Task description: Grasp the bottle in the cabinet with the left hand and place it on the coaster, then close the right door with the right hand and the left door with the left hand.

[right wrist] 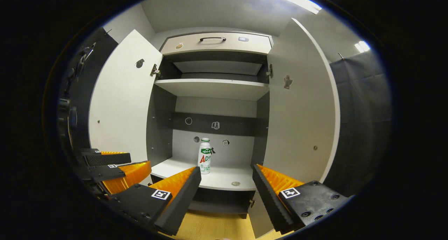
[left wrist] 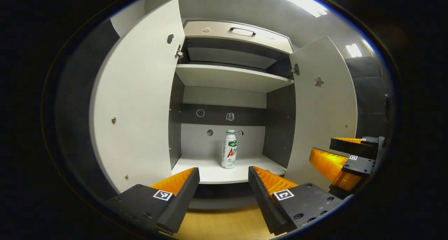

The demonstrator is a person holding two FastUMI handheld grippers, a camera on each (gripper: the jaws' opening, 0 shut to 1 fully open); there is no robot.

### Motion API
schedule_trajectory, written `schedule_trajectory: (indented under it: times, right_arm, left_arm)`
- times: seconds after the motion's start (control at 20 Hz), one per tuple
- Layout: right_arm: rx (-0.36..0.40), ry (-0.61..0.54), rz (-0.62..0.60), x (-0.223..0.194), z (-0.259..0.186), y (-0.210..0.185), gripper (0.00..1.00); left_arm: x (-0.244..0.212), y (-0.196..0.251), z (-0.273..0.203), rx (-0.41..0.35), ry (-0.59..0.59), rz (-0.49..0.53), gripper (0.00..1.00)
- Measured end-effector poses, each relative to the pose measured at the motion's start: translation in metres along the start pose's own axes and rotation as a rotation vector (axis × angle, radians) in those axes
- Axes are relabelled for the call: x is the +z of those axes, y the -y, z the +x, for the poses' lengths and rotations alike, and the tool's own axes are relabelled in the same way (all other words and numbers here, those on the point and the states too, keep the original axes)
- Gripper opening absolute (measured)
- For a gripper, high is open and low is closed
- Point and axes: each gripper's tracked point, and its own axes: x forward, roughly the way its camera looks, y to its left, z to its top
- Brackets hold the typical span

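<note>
Bottle (left wrist: 229, 149) upright on lower cabinet shelf (left wrist: 210, 171), both doors open; left gripper (left wrist: 224, 178) and right gripper (right wrist: 226, 178) jaws spread, empty

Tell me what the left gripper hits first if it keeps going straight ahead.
Likely the bottle standing on the cabinet's lower shelf: it sits nearly centred between the open left gripper fingers, though depth is unclear.

Both white cabinet doors, left (left wrist: 136, 103) and right (left wrist: 323, 107), stand wide open. On the white lower shelf (left wrist: 210, 171), only the white plastic bottle (left wrist: 229, 149) stands, with free room around.
</note>
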Motion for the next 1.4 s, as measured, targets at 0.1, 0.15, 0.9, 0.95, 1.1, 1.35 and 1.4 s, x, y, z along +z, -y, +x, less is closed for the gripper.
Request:
schedule_trajectory:
  times: [0.1,0.15,0.9,0.95,1.1,1.35,1.4]
  right_arm:
    - [0.02,-0.014,0.007,-0.007,0.018,0.003,0.98]
    - [0.034,-0.021,0.013,-0.01,0.026,0.003,0.98]
    - [0.149,-0.085,-0.013,-0.053,0.1,0.008,0.98]
    - [0.16,-0.089,-0.01,-0.056,0.104,0.006,0.98]
    - [0.176,-0.1,-0.007,-0.064,0.115,0.007,0.98]
    - [0.197,-0.109,0.027,-0.071,0.133,0.008,0.98]
    - [0.198,-0.114,0.029,-0.074,0.136,0.009,0.98]
  left_arm:
    - [-0.001,0.002,0.023,0.009,-0.004,0.007,0.89]
    - [0.0,0.002,0.034,0.019,-0.003,0.019,0.89]
    - [-0.012,0.011,0.19,-0.005,0.029,0.042,0.89]
    - [-0.013,0.011,0.199,-0.005,0.03,0.047,0.89]
    - [-0.02,0.015,0.224,-0.013,0.031,0.056,0.89]
    - [-0.038,0.019,0.265,-0.014,0.012,0.033,0.89]
    - [-0.043,0.019,0.274,-0.013,0.003,0.031,0.89]
